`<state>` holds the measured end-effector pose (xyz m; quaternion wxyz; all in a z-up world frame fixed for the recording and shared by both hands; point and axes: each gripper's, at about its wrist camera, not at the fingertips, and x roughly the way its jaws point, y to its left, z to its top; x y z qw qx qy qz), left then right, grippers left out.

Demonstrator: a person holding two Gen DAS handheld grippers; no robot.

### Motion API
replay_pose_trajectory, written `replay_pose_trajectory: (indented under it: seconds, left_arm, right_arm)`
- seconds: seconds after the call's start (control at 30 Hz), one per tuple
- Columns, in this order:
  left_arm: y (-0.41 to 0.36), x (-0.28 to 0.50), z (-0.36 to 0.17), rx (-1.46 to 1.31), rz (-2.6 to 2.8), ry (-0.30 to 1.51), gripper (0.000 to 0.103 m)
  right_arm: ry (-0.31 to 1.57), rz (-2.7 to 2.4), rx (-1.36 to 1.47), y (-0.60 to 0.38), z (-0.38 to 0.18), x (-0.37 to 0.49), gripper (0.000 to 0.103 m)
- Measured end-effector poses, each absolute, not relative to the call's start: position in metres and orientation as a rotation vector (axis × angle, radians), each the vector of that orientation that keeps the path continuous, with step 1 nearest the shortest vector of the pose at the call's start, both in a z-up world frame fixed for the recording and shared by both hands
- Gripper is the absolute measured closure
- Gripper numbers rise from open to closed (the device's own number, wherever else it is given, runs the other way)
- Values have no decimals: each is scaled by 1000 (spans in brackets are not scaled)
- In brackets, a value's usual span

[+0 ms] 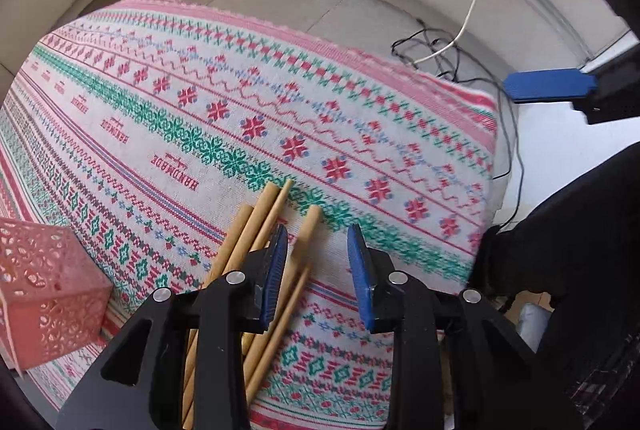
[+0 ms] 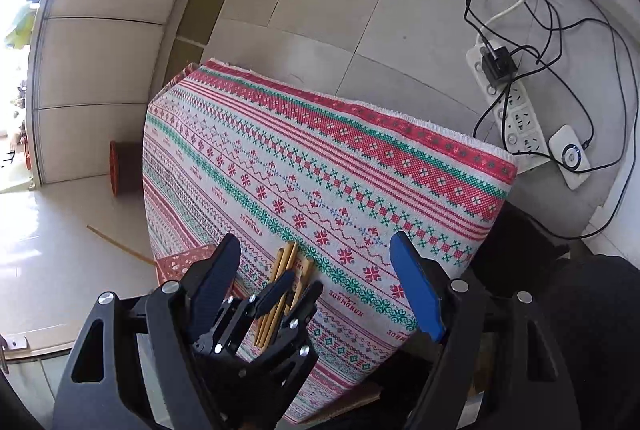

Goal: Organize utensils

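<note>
Several wooden chopsticks [image 1: 276, 230] lie in a loose bundle on the patterned tablecloth [image 1: 240, 90]. My left gripper [image 1: 318, 250] is open just above them, its left finger over the bundle; one stick lies between the fingers. A pink perforated basket [image 1: 44, 290] stands at the left, beside the bundle. My right gripper [image 2: 316, 262] is open and empty, held high above the table. From it I see the left gripper [image 2: 298, 288] over the chopsticks [image 2: 286, 262] and the basket's rim [image 2: 180, 258]. The right gripper's blue fingers [image 1: 548, 86] show at the top right of the left wrist view.
The small cloth-covered table [image 2: 400, 158] ends close on the right and far side. On the grey floor beyond lie a white power strip [image 2: 508, 110], black cables [image 2: 560, 30] and a white device [image 2: 570, 156]. A stick [image 2: 120, 246] and a red-rimmed tub [image 2: 120, 166] lie on the floor at left.
</note>
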<state>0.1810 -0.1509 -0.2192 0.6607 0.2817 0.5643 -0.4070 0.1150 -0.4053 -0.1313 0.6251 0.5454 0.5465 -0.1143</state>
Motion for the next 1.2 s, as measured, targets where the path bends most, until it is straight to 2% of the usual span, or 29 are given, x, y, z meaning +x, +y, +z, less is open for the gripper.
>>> replay_pose_trajectory:
  seconds: [0.07, 0.2, 0.4, 0.57, 0.73, 0.9, 0.93, 0.97, 1.0, 1.03, 1.07, 1.2]
  left_arm:
    - [-158, 186, -231, 655, -923, 1284, 74]
    - [-171, 188, -235, 712, -920, 1255, 90]
    - [-170, 181, -229, 729, -871, 1155, 96]
    - [-123, 174, -164, 607, -807, 1014, 97]
    - [-59, 143, -93, 463, -720, 867, 97]
    - [-11, 109, -70, 351, -678, 811, 97]
    - [-10, 107, -70, 347, -681, 810, 97]
    - [-6, 108, -68, 345, -678, 807, 97]
    - [-1, 110, -65, 336, -675, 807, 97]
    - [2, 110, -65, 326, -673, 810, 97]
    - [4, 113, -64, 317, -670, 812, 97]
    - [16, 108, -52, 273, -674, 794, 97]
  right_arm:
    - [1258, -266, 1269, -406, -134, 114, 28]
    - [1257, -294, 1286, -410, -138, 113, 28]
    - [1300, -323, 1289, -408, -152, 113, 28]
    - [1375, -303, 1203, -383, -161, 118, 28]
    - [1498, -235, 930, -323, -167, 132, 28]
    - [1521, -291, 708, -281, -177, 120, 27]
    - [1494, -312, 617, -268, -173, 120, 32]
    - [1462, -329, 493, -251, -170, 119, 49]
    - [1404, -352, 404, -240, -166, 115, 76]
    - [1352, -366, 374, -236, -165, 111, 86]
    - [1323, -355, 383, -235, -165, 110, 101]
    - [1299, -259, 553, -256, -160, 121, 103]
